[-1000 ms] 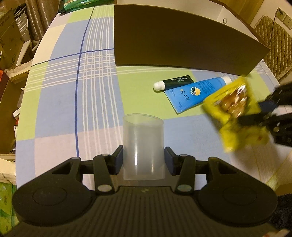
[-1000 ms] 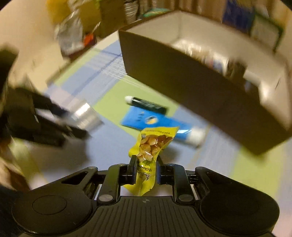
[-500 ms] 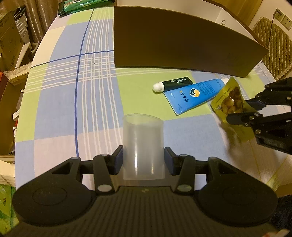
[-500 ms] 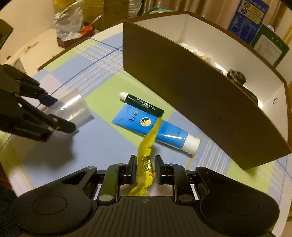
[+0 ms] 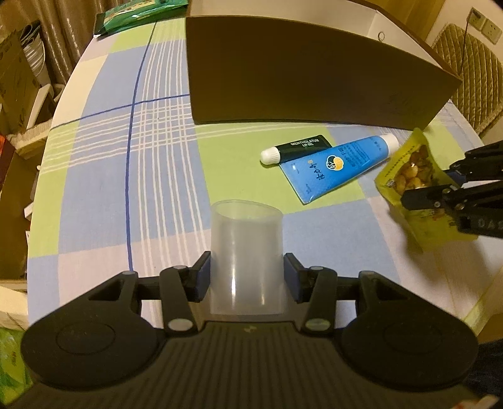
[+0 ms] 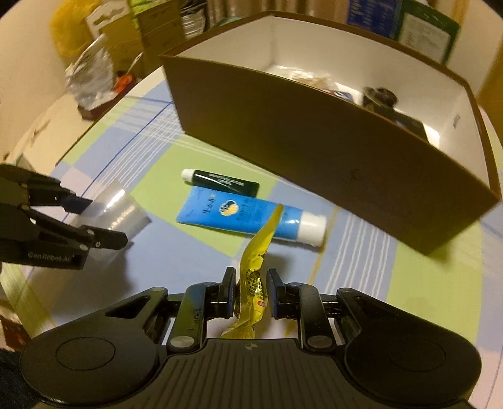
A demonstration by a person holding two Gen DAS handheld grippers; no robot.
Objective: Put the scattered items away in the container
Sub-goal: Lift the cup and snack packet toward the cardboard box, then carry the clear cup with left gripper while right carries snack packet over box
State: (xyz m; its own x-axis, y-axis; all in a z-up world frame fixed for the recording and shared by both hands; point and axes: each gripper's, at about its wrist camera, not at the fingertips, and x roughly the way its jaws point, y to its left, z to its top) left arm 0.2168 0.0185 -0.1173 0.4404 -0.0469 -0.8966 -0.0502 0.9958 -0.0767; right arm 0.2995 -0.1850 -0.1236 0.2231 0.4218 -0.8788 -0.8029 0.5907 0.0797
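My left gripper (image 5: 246, 278) is shut on a clear plastic cup (image 5: 246, 251), held above the checked tablecloth; it also shows in the right wrist view (image 6: 116, 214). My right gripper (image 6: 250, 291) is shut on a yellow snack packet (image 6: 253, 283), also seen at the right of the left wrist view (image 5: 415, 185). A blue tube (image 5: 336, 165) and a black lip gel tube (image 5: 298, 148) lie on the cloth in front of the brown box (image 6: 314, 132), which holds several items.
The table's right edge (image 5: 490, 283) is close to my right gripper. A padded chair (image 5: 471, 63) stands beyond the box. Cartons and bags (image 6: 103, 63) crowd the floor left of the table. A green packet (image 5: 141, 12) lies at the far table edge.
My right gripper has risen with the snack packet and turned toward the box, so more of the box's inside shows. My left gripper and its cup have stayed still.
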